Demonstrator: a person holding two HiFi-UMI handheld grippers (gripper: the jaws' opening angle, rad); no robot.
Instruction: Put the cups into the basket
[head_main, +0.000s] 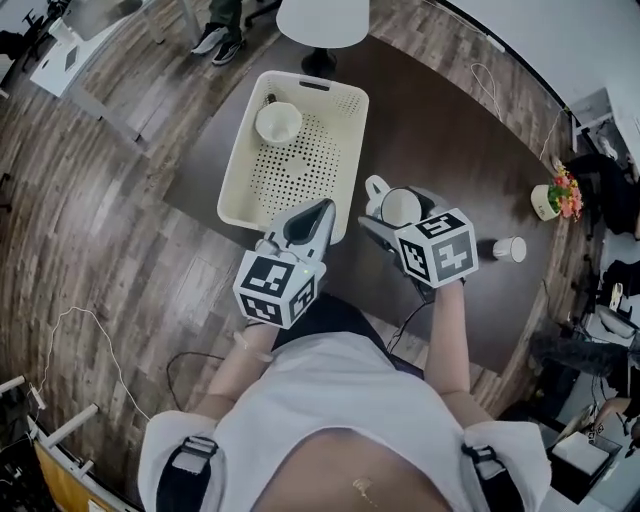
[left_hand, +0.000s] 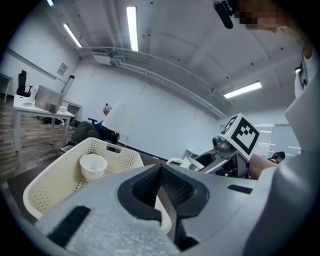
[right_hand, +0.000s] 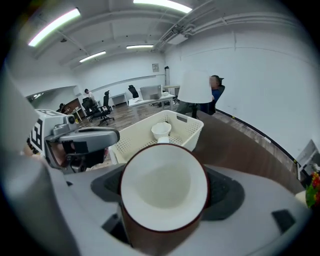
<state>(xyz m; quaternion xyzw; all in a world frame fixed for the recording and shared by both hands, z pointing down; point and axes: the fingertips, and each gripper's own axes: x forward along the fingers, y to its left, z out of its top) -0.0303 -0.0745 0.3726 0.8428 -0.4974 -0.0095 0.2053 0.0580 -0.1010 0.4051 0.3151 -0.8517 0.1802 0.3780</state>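
A mug (head_main: 401, 207) with a white inside and a dark red outside sits between the jaws of my right gripper (head_main: 398, 198), which is shut on it just right of the basket's near corner. In the right gripper view the mug (right_hand: 163, 188) fills the jaws, mouth toward the camera. The cream perforated basket (head_main: 331, 163) holds one white cup (head_main: 278, 122) at its far end. My left gripper (head_main: 321, 209) is shut and holds nothing, its tip at the basket's near edge. Another white cup (head_main: 509, 249) lies on the table to the right.
The basket stands on a dark brown table (head_main: 440, 120) over wood flooring. A small flower pot (head_main: 556, 197) is at the table's right edge. A white round lamp shade (head_main: 322, 20) rises beyond the basket. A person's shoes (head_main: 219, 40) show at the far side.
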